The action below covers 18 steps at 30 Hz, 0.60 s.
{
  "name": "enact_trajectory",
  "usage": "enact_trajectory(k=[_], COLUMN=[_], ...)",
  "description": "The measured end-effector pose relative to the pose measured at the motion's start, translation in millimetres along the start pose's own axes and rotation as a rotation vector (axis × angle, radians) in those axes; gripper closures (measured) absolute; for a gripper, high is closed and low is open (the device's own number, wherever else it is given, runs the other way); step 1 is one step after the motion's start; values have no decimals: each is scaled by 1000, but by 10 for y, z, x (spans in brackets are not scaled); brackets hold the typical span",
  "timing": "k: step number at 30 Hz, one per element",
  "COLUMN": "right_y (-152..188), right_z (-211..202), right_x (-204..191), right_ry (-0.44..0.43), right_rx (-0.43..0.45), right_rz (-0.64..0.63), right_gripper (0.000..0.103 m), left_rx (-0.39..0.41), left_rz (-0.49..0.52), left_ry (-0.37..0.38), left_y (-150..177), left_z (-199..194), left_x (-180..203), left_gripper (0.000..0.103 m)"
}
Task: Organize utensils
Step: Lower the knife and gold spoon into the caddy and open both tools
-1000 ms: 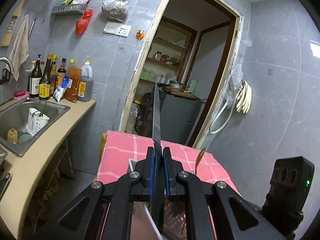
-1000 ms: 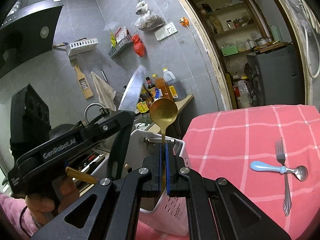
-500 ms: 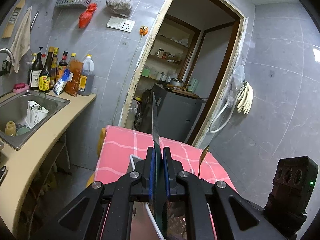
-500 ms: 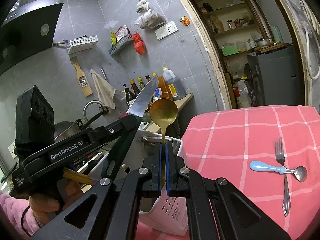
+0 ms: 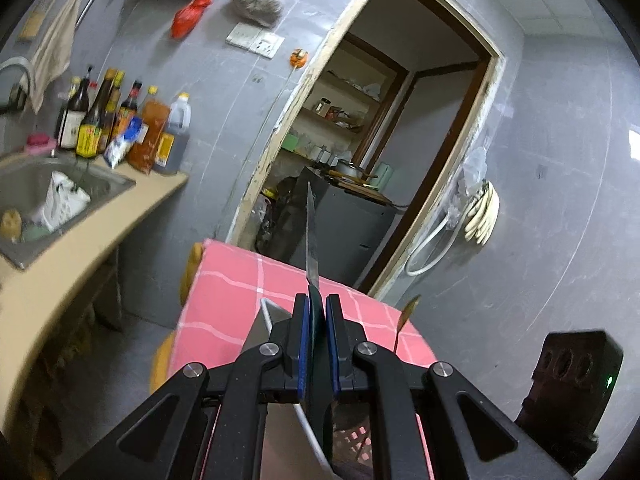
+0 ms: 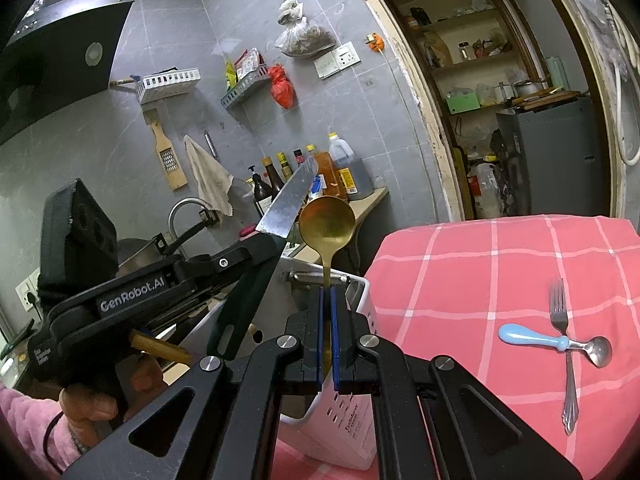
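Tablecloth [image 6: 472,280], pink check, in grey-tiled kitchen; left tongs [image 5: 316,320] pinch knife [image 5: 311,240], right tongs [image 6: 327,320] pinch spoon [image 6: 326,226].

- My left gripper [image 5: 316,320] was a black plastic tool with two angular linkage arms, each pinned by round silver screws.
- Its two fingers carried flat blue pads [image 5: 304,344] on their inner faces.
- My right gripper [image 6: 328,316] was built the same: black arms, silver screws, blue pads [image 6: 335,344].
- Seen from the right wrist view, the left tool's side bore white "GenRobot.AI" lettering, and a black boxy module with round holes sat on top.
- A wooden-coloured trigger bar stuck out under its body.
- My left hand [image 6: 92,400] wore a fuzzy pink sleeve [image 6: 24,432], with a thin black cord looped at the wrist.
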State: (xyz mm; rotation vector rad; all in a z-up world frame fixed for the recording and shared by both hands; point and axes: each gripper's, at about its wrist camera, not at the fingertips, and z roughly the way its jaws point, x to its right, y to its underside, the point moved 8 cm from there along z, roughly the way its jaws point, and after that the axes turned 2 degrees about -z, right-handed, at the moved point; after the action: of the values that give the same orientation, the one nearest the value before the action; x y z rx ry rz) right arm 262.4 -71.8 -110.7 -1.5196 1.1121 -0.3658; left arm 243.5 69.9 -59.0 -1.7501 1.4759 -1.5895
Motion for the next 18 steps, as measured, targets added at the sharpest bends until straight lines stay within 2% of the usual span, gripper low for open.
enact_trajectory(k=[5, 13, 18], right_y=[6, 31, 57], right_z=[-21, -52, -107], right_x=[3, -27, -104], right_ry=[0, -10, -14], right_rx=[11, -1, -18], right_rz=[7, -10, -48], right_gripper=[100, 100, 100], left_rx=[-5, 23, 14], left_rz=[-27, 81, 105], left_ry=[7, -6, -12], left_y=[15, 65, 114], left_z=[-1, -119, -228], left_x=[-33, 60, 72], left_gripper=[95, 95, 95])
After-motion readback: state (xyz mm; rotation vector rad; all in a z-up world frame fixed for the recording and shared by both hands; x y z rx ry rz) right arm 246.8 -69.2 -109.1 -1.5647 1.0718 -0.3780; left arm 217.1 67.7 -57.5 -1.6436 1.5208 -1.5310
